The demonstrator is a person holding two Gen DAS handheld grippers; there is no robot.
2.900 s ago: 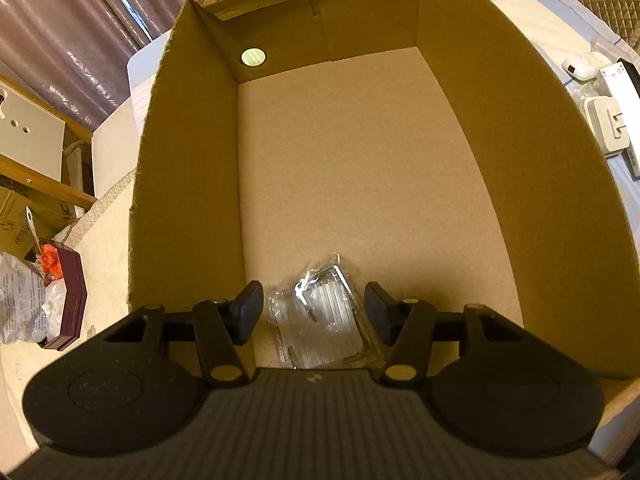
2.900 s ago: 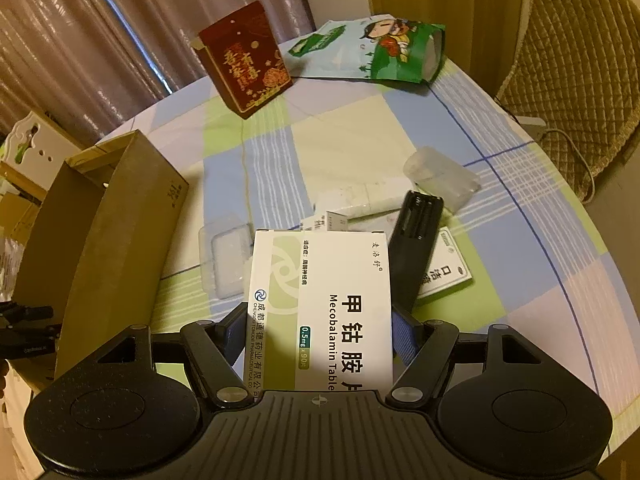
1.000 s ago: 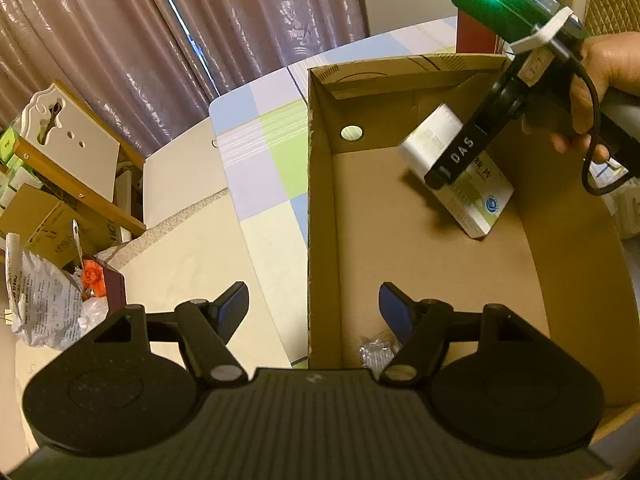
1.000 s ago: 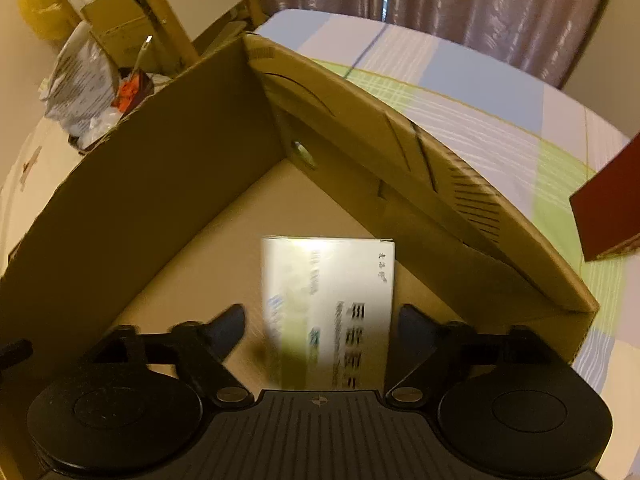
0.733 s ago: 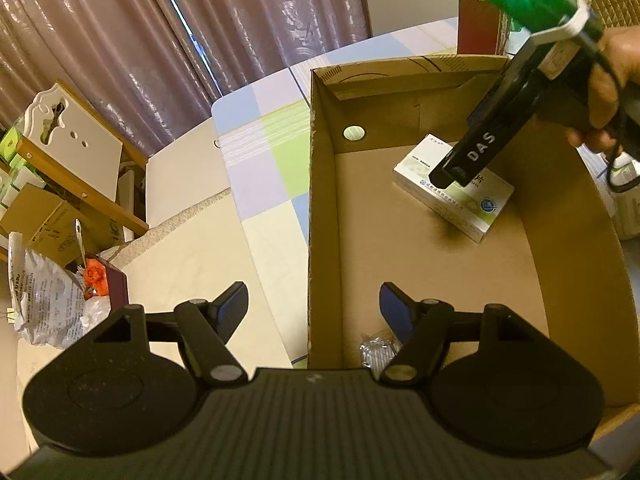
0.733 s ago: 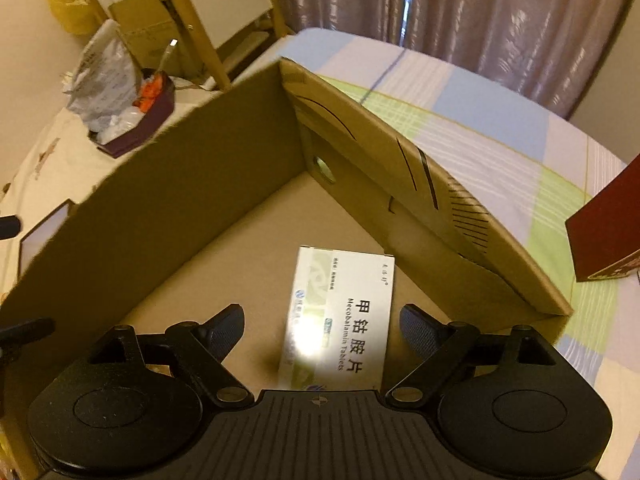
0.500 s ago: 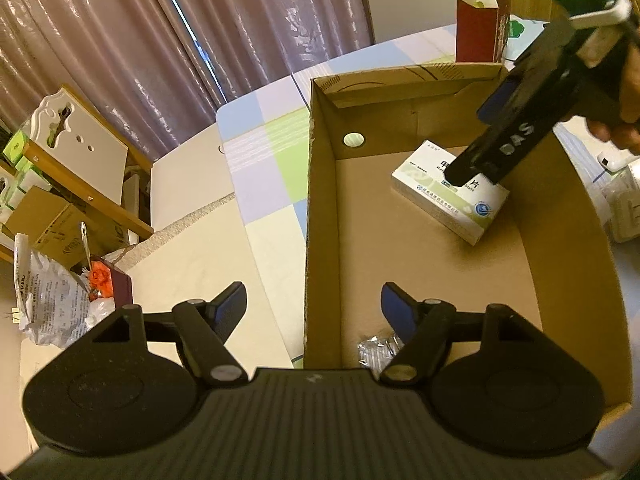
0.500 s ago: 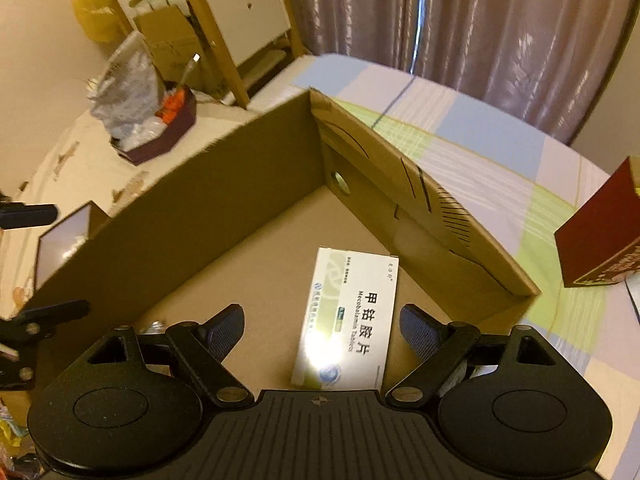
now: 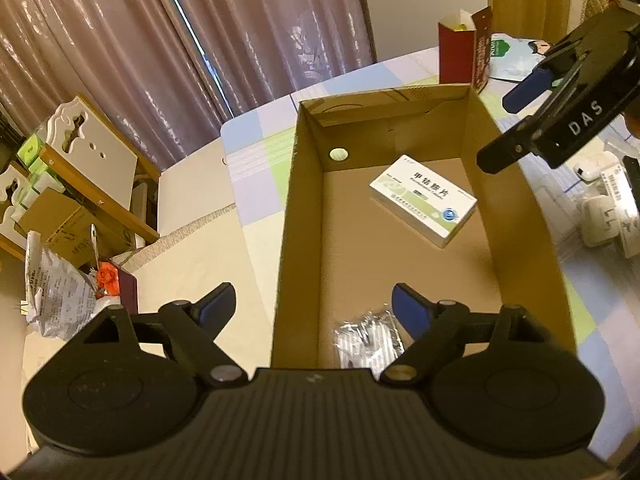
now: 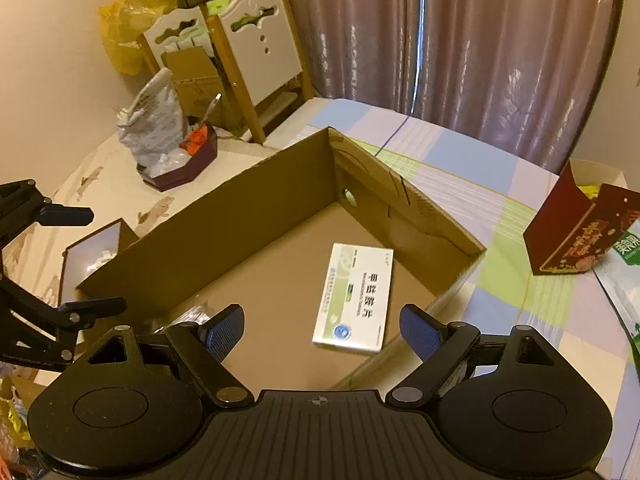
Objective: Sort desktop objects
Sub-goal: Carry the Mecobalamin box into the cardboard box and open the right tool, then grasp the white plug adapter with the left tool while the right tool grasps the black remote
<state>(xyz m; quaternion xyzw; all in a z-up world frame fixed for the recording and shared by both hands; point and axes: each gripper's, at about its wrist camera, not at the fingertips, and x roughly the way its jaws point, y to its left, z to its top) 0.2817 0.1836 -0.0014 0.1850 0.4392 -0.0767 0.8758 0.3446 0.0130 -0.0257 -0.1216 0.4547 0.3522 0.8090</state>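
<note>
A brown cardboard box [image 9: 304, 216] [image 10: 224, 240] stands open on the checked tablecloth. A white and green medicine box [image 9: 423, 200] [image 10: 354, 296] lies flat on its floor. A clear plastic packet [image 9: 366, 340] [image 10: 188, 316] lies at the near end of the floor. My left gripper [image 9: 314, 308] hangs above the box's near left wall, its jaws opening, nothing between them. My right gripper [image 10: 322, 326] is open and empty above the box, the medicine box far below it. It also shows at the upper right [image 9: 516, 128] in the left wrist view.
A red gift box [image 10: 576, 232] [image 9: 460, 52] and a green snack bag [image 10: 628, 280] lie beyond the carton. Small white items [image 9: 604, 208] sit on the table right of it. Left of the table are a dark tray with a bag [image 10: 172, 148] and white chair backs [image 10: 256, 52].
The right gripper let go of the medicine box, which now lies flat in the carton, and rose up and away. The left gripper lifted and its jaws spread wider.
</note>
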